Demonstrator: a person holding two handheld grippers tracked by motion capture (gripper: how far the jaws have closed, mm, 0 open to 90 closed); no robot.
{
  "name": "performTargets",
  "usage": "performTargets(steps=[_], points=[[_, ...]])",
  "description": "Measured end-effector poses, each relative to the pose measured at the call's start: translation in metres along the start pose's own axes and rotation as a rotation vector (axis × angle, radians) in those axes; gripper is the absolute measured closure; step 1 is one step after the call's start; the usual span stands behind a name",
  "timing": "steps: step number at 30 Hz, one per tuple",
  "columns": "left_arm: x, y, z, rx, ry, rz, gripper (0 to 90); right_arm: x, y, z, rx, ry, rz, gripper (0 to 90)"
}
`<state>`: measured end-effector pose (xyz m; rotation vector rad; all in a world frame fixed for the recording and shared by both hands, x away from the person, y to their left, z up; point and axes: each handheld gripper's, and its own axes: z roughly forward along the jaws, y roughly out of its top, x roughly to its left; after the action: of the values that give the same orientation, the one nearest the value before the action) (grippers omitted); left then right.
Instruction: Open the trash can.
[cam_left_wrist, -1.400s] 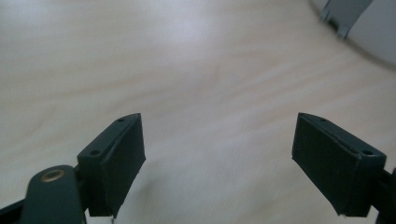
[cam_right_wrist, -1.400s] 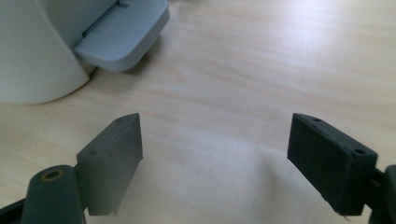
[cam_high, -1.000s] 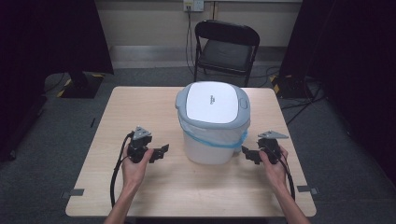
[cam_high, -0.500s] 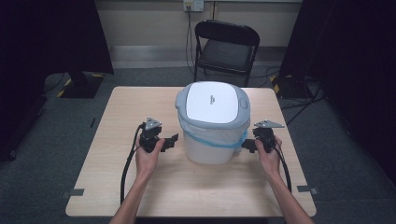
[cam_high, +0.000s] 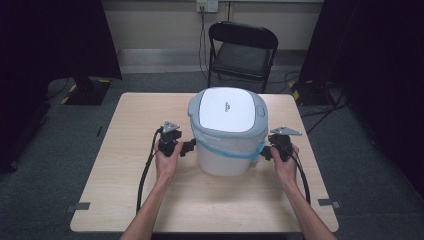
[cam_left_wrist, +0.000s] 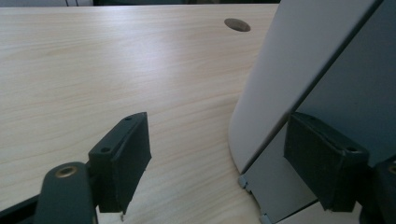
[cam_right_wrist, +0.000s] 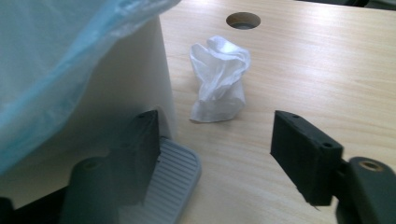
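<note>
A white pedal bin with a grey-rimmed lid and a blue liner stands mid-table. My left gripper is open at the bin's left side. In the left gripper view, the left gripper has one jaw against the bin's wall and the other over bare wood. My right gripper is open at the bin's right side. In the right gripper view, the right gripper straddles the ribbed foot pedal. A crumpled white wad lies on the table beyond that.
The light wood table has a round cable hole near its far edge. A black folding chair stands behind the table. Cables trail from both grippers along the person's forearms. Dark curtains flank the room.
Both hands have moved inward from the table's sides until the grippers flank the bin. Both stay open.
</note>
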<state>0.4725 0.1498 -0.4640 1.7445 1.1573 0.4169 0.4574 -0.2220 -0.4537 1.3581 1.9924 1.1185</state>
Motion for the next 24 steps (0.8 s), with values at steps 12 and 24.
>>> performTargets(steps=[12, 24], points=[[-0.006, 0.002, -0.010, 0.006, -0.019, 0.071, 53.5, 0.021, -0.003, -0.006, -0.019, 0.027, -0.018, 60.8], [0.013, -0.015, -0.052, 0.026, -0.051, 0.046, 60.8, 0.060, -0.011, -0.017, -0.001, 0.114, -0.084, 61.7]])
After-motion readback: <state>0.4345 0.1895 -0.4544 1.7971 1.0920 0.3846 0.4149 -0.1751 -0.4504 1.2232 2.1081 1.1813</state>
